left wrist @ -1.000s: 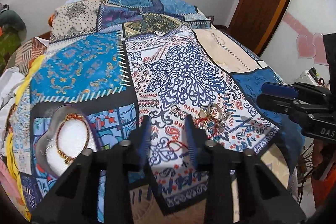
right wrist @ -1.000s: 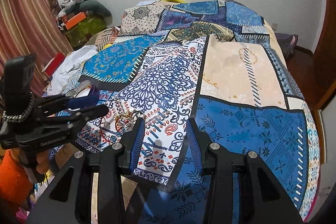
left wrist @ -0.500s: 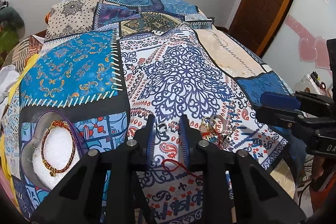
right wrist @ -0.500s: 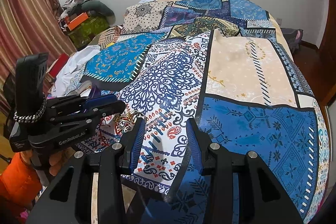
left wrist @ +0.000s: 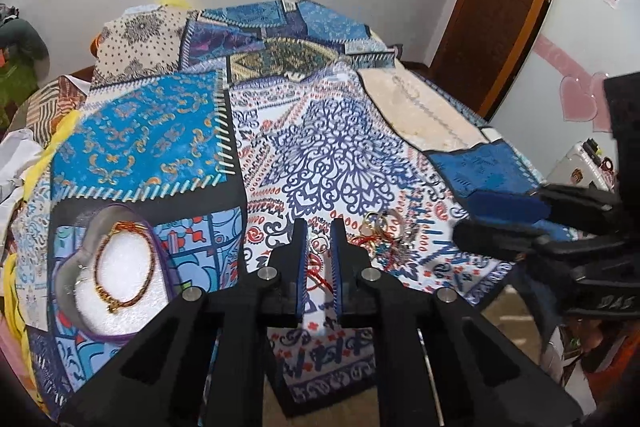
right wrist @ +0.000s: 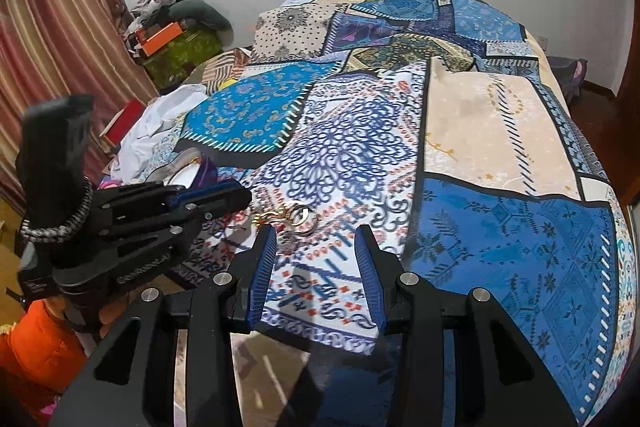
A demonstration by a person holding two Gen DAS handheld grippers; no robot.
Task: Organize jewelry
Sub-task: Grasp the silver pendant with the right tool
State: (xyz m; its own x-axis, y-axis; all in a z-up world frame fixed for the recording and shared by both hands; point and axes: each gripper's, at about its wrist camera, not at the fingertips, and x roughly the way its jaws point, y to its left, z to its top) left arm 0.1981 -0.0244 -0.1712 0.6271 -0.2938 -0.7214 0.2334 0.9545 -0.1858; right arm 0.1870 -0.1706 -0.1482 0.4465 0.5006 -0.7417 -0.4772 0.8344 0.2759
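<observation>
Left gripper (left wrist: 319,254) narrowed almost closed around a small ring (left wrist: 319,243) and red cord (left wrist: 316,273) low in the centre of the frame; real contact can't be told. Jewelry pile (left wrist: 384,235) just right of it on the bed (left wrist: 340,155). Heart-shaped box (left wrist: 70,281) at lower left holds a bracelet (left wrist: 122,267). Right gripper (right wrist: 315,269) spread wide, holding nothing, with the pile (right wrist: 294,217) just beyond its tips.
</observation>
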